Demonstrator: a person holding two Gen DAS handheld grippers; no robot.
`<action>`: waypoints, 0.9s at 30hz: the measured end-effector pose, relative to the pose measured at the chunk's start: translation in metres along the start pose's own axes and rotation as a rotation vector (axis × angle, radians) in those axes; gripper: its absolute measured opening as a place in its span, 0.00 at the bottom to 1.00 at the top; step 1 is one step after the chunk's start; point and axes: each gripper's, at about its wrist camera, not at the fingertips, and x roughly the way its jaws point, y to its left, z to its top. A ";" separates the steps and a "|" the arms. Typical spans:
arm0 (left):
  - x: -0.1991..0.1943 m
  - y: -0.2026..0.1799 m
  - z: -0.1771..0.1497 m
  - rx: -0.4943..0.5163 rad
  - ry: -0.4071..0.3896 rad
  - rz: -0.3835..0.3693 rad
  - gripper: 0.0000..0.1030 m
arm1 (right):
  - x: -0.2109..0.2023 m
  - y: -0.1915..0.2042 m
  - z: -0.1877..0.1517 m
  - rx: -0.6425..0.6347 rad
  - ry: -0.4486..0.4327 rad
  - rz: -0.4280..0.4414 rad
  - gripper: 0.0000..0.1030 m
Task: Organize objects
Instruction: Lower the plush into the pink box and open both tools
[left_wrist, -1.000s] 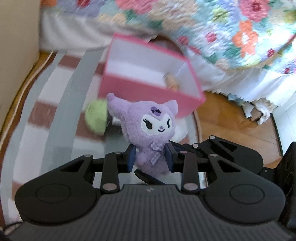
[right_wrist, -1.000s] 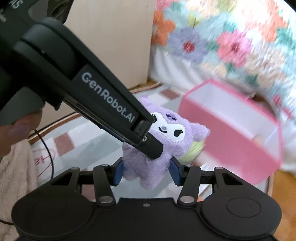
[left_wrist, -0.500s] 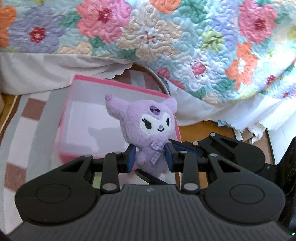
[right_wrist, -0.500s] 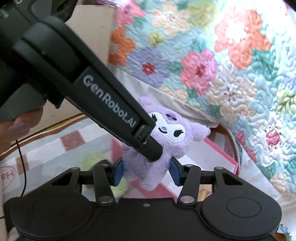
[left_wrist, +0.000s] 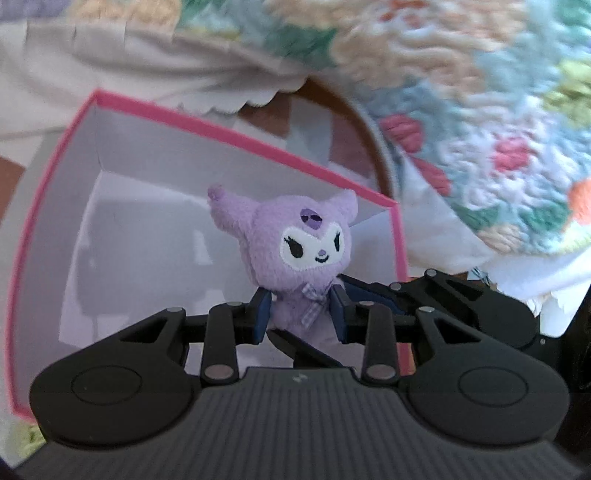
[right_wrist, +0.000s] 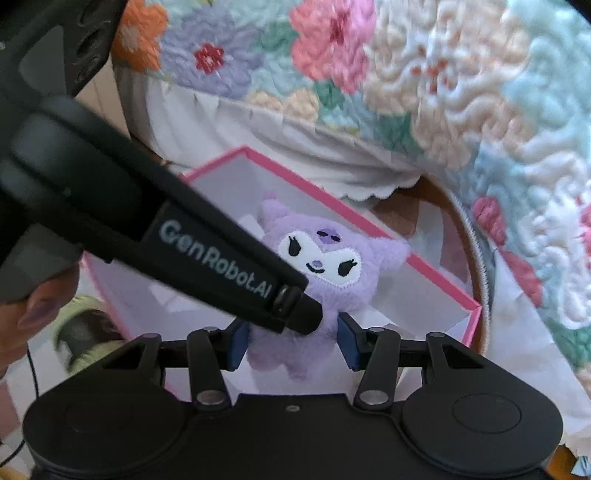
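A floral quilt (right_wrist: 424, 74) hangs over the bed's edge above everything, with a pink box (left_wrist: 229, 131) open on the striped rug below it. The box's white inside looks bare where I can see it. Over that opening sits the purple plush toy (left_wrist: 306, 251), upright and facing both cameras, not yet down inside. The left gripper (left_wrist: 301, 319) has its jaws clamped on the toy's lower body, and the right gripper (right_wrist: 291, 345) has its jaws pressed on the body from the other side. A green object (right_wrist: 79, 325) lies on the rug just outside the box, blurred. I'd judge the carry finished; lowering and letting go remain, and then likely the green thing.
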 end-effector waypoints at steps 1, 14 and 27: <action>0.007 0.003 0.002 -0.011 0.012 0.002 0.32 | 0.009 -0.003 -0.001 0.004 0.013 0.006 0.53; 0.061 0.028 -0.002 -0.174 0.067 -0.005 0.35 | 0.084 -0.027 0.004 -0.017 0.209 0.012 0.57; -0.013 -0.014 -0.042 0.130 -0.010 0.093 0.49 | 0.006 -0.007 -0.029 0.118 0.009 -0.029 0.64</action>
